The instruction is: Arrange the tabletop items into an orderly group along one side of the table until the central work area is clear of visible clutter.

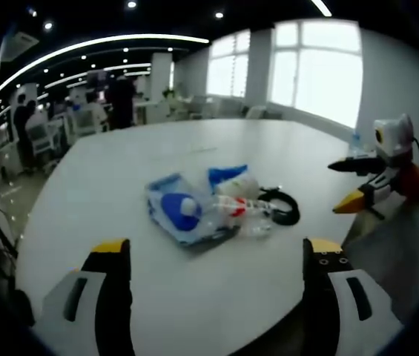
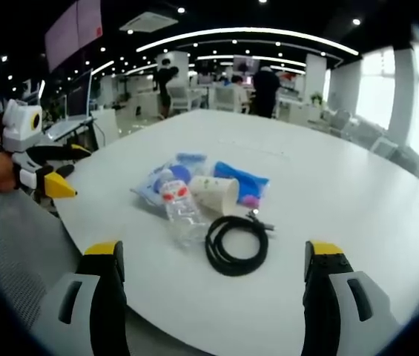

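While the white table [image 2: 357,193] is bearing its clutter heaped mid-top, awaiting sorting, the blue packets [image 2: 242,178] are lying behind the coiled black cable [image 2: 236,245], the bottle [image 2: 182,211] and paper cup [image 2: 216,194] beside it, with both the left gripper [image 1: 216,256] and right gripper [image 2: 213,259] gaping wide, empty, short of the cable.

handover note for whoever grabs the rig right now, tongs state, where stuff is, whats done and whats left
Left tongs: open, empty, hovering at the table's near edge.
Right tongs: open, empty, hovering short of the pile.
Items: clustered mid-table. Coiled black cable nearest in the right gripper view, clear bottle with red cap lying down, paper cup on its side, blue-and-clear plastic packets behind.
Done: nothing moved to a side yet.
Left: shift every item into a tidy row along one edge, clearing the centre.
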